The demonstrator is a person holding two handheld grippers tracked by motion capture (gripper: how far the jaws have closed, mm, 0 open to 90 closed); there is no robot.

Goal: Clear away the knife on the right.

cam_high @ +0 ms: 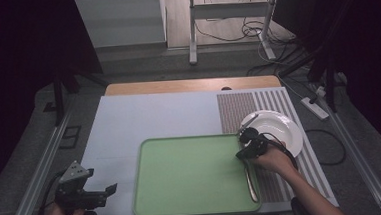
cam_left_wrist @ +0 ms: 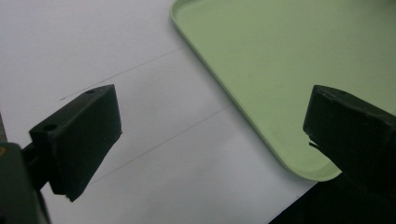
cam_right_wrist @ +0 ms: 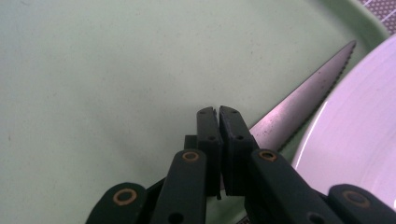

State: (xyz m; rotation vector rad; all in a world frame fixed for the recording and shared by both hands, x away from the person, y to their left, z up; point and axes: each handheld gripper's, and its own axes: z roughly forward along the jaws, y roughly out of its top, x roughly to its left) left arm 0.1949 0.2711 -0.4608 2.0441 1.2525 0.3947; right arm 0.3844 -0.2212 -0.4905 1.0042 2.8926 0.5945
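Matt steel knife, seemingly glossy ceramic plate

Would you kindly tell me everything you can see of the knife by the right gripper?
The knife is a table knife with a shiny, steel-looking blade, serrated along one edge and tapering to a point. In the high view its handle looks metallic and lies along the right side of the green tray, blade pointing away from the person toward the white plate. The right gripper sits over the blade's near end with jaws shut; whether it pinches the knife cannot be told.
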